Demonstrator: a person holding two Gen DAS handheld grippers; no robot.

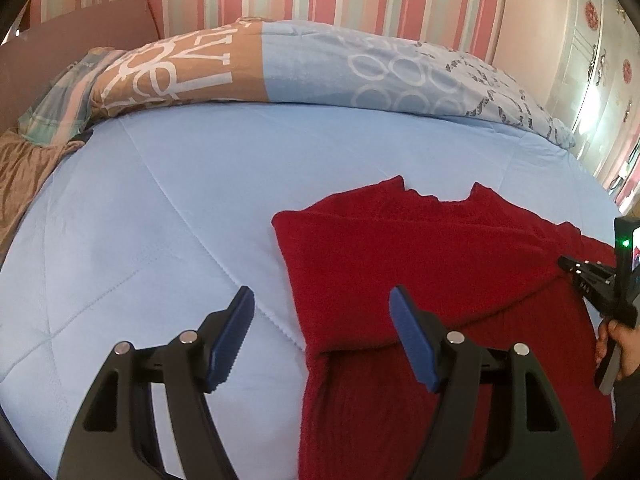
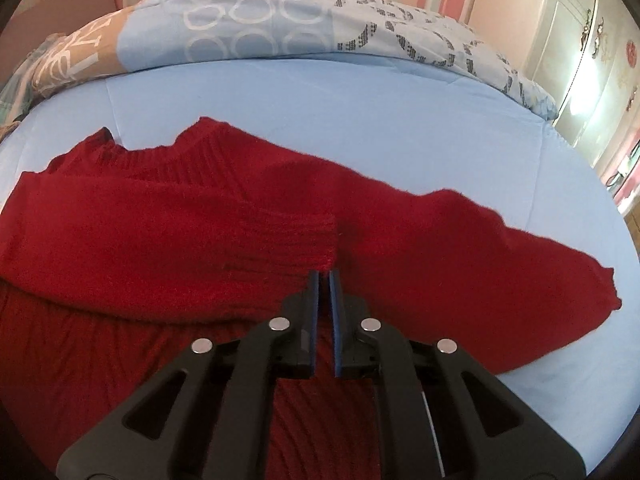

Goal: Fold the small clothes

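A red knit sweater (image 1: 432,248) lies flat on the light blue bed sheet (image 1: 160,208), collar away from me. Its left sleeve is folded across the chest, cuff (image 2: 308,236) near the middle; the other sleeve (image 2: 520,256) stretches out to the right. My left gripper (image 1: 322,308) is open and empty, hovering over the sweater's left edge. My right gripper (image 2: 324,276) has its jaws nearly closed, tips right at the folded sleeve's cuff; no cloth shows between them. It also shows in the left wrist view (image 1: 572,268) at the far right.
A rolled patterned blue and tan duvet (image 1: 320,64) lies along the far side of the bed. Brown and checked cloth (image 1: 36,148) sits at the far left. A striped wall is behind, a wardrobe (image 2: 592,40) at the right.
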